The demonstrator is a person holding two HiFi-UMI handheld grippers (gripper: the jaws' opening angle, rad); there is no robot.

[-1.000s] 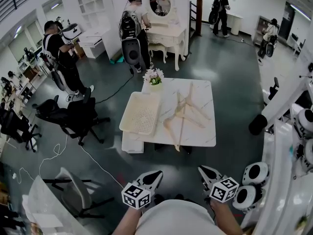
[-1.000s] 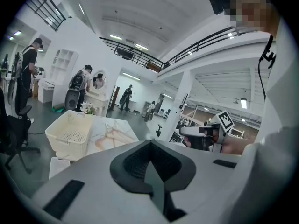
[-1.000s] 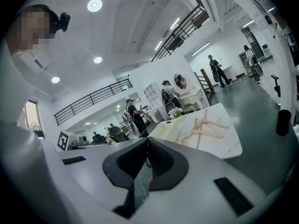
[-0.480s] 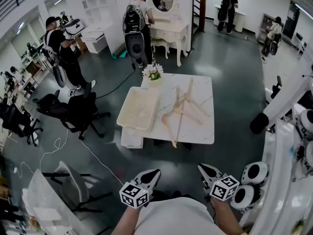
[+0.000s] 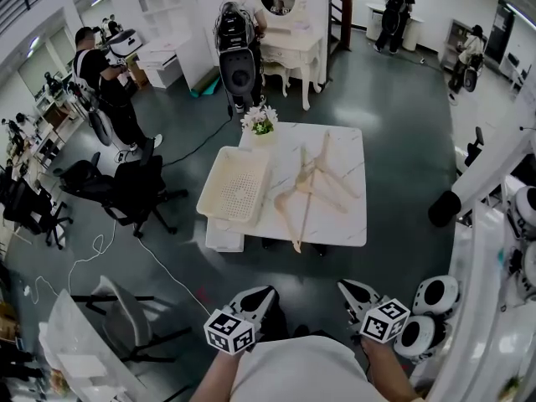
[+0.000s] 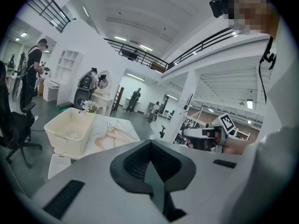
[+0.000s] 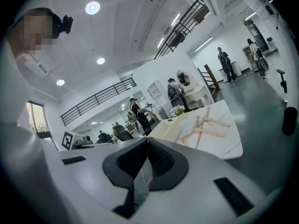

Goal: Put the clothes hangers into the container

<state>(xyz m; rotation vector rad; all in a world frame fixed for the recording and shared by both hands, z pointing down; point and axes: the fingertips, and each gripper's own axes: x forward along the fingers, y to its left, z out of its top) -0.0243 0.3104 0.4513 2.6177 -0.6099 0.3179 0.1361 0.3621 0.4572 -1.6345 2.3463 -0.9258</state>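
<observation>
A: Hangers [image 5: 314, 187] are seen lying in an overlapping heap on the marble table [image 5: 347, 224], in the middle of the head view. Has any been moved into the container?

B: None, as far as can be seen. The cream perforated basket [image 5: 211, 182] is set at the table's left edge, just beside the heap, and nothing is seen in it. The task is judged to be at its very start, with every hanger yet to be carried over.

A: How are the grippers found, nearest the camera?

B: The left gripper [image 5: 258, 296] and the right gripper [image 5: 352, 293] are held at the bottom of the frame, well apart from the table. Both pairs of jaws are pressed together, and nothing is caught between them. The table must be approached before anything can be picked up.

A: What can be counted?

B: Two grippers, one table and one basket are counted. The hangers are reckoned at three or four, since a firm count is prevented by the crossed arms. One pot of flowers [image 5: 261, 122] is placed at the table's far edge. Beyond it, one white dressing table [image 5: 293, 53] is seen, and at least four people [image 5: 99, 69] are counted across the top of the frame.
</observation>
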